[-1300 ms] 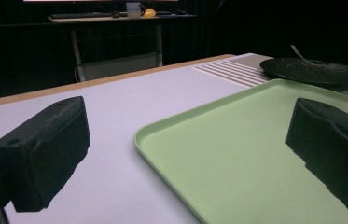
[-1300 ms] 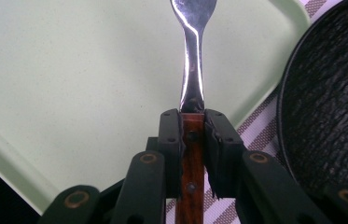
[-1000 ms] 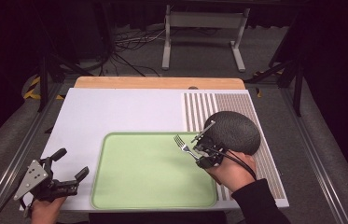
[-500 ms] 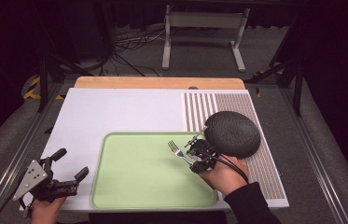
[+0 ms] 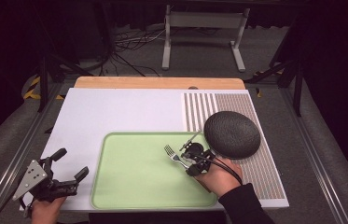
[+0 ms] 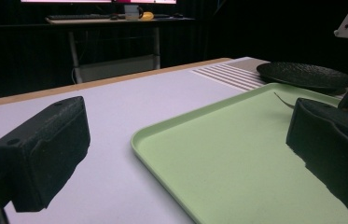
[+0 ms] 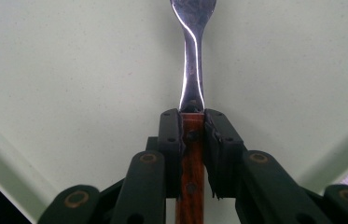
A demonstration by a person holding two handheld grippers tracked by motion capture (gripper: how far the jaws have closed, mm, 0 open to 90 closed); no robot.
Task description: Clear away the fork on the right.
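High view shows the right gripper point(image 5: 184, 158) over the right part of the pale green tray point(image 5: 129, 196), with its jaws closed on the wooden handle of a fork point(image 5: 172, 155). The tines of the fork point to the left and a little away from the person, above the surface of the tray. Compared with one second ago, this gripper and the fork have moved to the left and nearer to the person: before, they were beside the dark round plate point(image 5: 232, 133), and now they are well inside the edge of the tray. The plate lies upside down on the striped mat point(image 5: 265, 172), in the same place as before.

Right gripper view looks along the jaws, which press on both sides of the brown handle, and the metal neck of the fork point(image 7: 191, 60) goes up over the green tray point(image 7: 69, 84).

Left gripper point(image 5: 66, 171) is at the near left corner of the white table point(image 5: 115, 112), just beside the tray, with the jaws wide apart and nothing between them. It is in the same place as in the earlier frames.
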